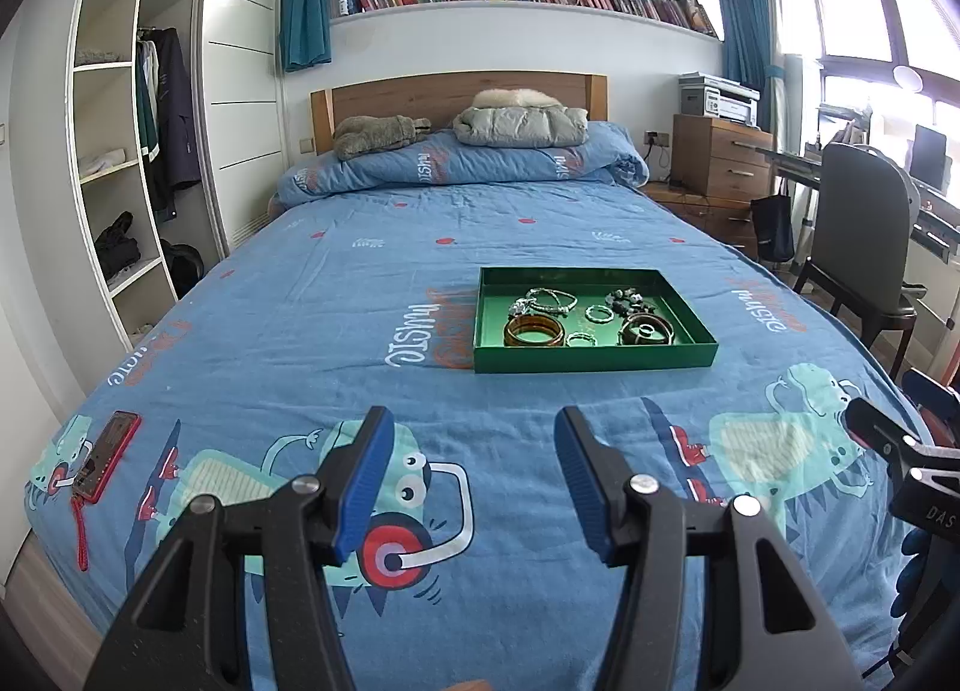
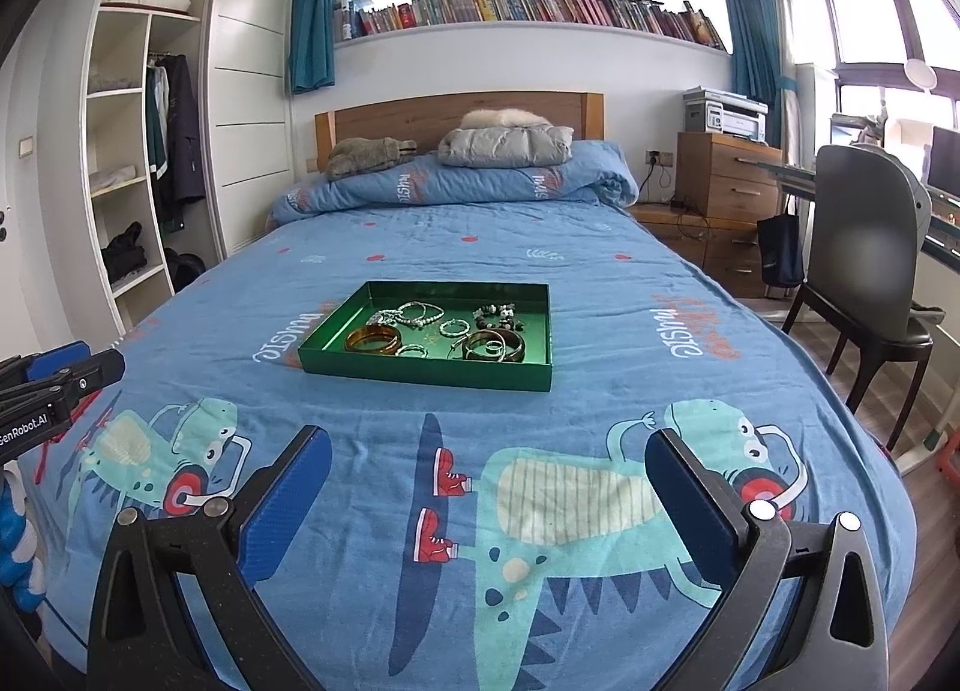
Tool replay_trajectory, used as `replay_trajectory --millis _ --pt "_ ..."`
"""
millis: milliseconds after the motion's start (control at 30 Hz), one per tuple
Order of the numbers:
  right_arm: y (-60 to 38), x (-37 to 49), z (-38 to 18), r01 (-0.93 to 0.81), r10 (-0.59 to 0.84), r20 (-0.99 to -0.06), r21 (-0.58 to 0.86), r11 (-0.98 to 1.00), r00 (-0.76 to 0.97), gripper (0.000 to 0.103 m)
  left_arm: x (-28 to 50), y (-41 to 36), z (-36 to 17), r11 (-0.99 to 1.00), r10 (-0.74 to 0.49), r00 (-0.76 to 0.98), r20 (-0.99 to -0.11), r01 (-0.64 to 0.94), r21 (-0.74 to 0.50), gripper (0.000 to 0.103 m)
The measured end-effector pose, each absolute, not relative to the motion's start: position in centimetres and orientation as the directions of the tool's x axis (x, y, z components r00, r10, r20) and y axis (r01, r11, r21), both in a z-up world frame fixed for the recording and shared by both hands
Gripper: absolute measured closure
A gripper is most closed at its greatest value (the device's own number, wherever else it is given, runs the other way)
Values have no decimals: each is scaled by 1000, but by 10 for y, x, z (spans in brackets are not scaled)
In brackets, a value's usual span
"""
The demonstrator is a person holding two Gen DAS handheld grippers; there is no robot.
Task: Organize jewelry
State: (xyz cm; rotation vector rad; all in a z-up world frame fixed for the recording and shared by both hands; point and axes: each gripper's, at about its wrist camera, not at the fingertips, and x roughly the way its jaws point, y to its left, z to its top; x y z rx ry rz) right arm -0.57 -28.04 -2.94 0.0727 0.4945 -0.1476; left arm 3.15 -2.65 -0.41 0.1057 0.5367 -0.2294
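A green tray (image 1: 591,358) sits on the blue bedspread, also in the right wrist view (image 2: 420,370). It holds an amber bangle (image 1: 534,331), a dark brown bangle (image 1: 647,331), silver chain bracelets (image 1: 549,300), small silver rings (image 1: 598,313) and dark beads (image 1: 627,298). The amber bangle (image 2: 373,340) and brown bangle (image 2: 493,346) also show in the right wrist view. My left gripper (image 1: 474,436) is open and empty, low over the bed, short of the tray. My right gripper (image 2: 489,451) is open wide and empty, also short of the tray.
A red phone (image 1: 105,454) with a red strap lies at the bed's left edge. A folded duvet (image 1: 462,166) and grey jacket (image 1: 519,127) lie at the headboard. A wardrobe (image 1: 120,151) stands left; a chair (image 2: 870,271) and drawers (image 2: 729,175) stand right.
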Motion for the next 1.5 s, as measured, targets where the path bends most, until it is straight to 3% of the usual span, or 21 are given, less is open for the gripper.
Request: replay_trajectory --millis 1500 --pt "-280 -10 -32 182 -157 -462 11 983 873 0 27 -26 -4 967 -200 839 -506 253 38 49"
